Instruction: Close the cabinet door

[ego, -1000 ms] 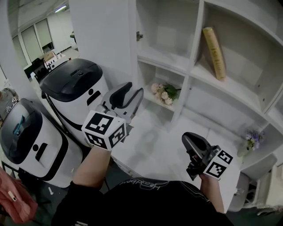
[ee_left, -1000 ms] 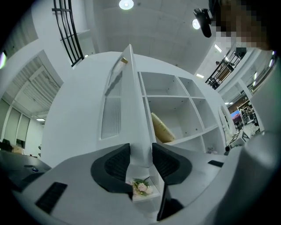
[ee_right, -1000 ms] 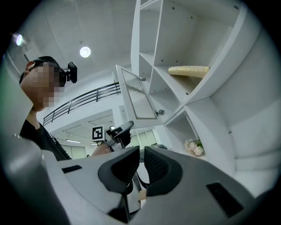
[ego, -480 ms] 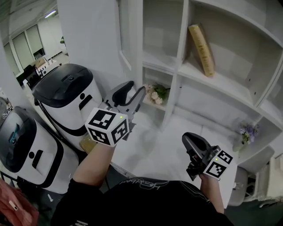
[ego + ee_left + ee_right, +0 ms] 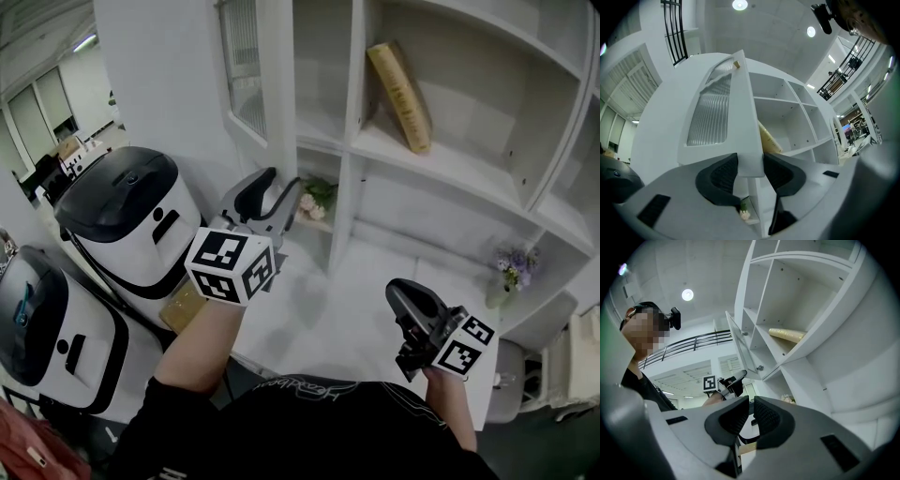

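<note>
Fingers [image 5: 717, 177] of the left gripper [image 5: 281, 181] stand wide apart. They have just been opening, and the free edge of the cabinet door [image 5: 723, 115] lines up in the gap between them, though no pad seems to press on it. A second ago the head view showed the door mostly as a plain white slab. Now its ribbed pane faces the camera, and the left gripper sits closer under the door's lower corner. The door still hangs swung out from the cabinet [image 5: 349, 141], so the closing push has not begun, and the spread fingers look readied to take that edge.

The right gripper [image 5: 398, 291] hangs low over the worktop [image 5: 319, 314], well apart from the door. Its fingers [image 5: 729, 420] are drawn together to a slit with nothing in them.

The door's top is cut off in the head view. In the left gripper view, how far the edge lies beyond the pads cannot be settled, though the right gripper view shows that gripper below the door and clear of it. The flowers [image 5: 312, 199] are half masked by it, the book [image 5: 401, 84] leans in plain sight, and the two black-topped machines [image 5: 127, 202] at the left cannot be identified.
</note>
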Tool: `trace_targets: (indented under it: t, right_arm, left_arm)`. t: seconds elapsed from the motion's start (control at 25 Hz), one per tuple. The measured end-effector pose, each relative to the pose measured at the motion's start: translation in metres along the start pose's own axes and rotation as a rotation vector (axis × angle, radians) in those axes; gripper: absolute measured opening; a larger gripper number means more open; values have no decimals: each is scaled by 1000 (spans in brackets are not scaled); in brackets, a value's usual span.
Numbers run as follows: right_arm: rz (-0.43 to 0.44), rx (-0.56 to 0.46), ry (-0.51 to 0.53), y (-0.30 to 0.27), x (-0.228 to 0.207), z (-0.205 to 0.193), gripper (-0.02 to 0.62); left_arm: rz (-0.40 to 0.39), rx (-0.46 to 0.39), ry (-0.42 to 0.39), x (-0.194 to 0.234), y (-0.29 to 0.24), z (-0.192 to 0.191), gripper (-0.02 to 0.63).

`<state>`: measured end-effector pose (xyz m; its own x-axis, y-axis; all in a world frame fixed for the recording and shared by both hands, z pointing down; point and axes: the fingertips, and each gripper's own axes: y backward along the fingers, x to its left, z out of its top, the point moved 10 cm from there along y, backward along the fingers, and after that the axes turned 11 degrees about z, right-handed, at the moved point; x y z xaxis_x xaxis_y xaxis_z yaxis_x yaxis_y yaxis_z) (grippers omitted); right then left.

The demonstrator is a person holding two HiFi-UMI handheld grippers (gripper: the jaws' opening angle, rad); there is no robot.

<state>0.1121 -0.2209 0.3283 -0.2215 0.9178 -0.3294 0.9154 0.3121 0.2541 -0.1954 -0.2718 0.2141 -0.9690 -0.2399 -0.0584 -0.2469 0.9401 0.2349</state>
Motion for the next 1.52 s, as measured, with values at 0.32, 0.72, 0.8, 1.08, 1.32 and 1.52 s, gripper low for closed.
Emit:
trace_targets:
  t: [0.32,0.72,0.8,1.08,1.32,1.52]
  right_arm:
    - [-19,6,11,8,-5,1,60]
    - [-54,3,14,21,-19,5,60]
    - [-60,-1,13,22,-23,5,60]
    - [-77,-16,12,28,-33,8,60]
    - [-103,-29,30,39,-36,12,60]
    - [-128,-44,37,51,-38,17,60]
  left_arm:
    - [-75,49,58,-9,-32,-3,187]
    - [-96,53,69,-17,-61,-9,179]
    - [-96,53,68,-19,-66,-10,178]
    - [-90,56,50,-23,-84,-13,170]
    - [-83,67,47,-26,-99,-16,160]
    - [-71,70,22,-30,-111,-19,160]
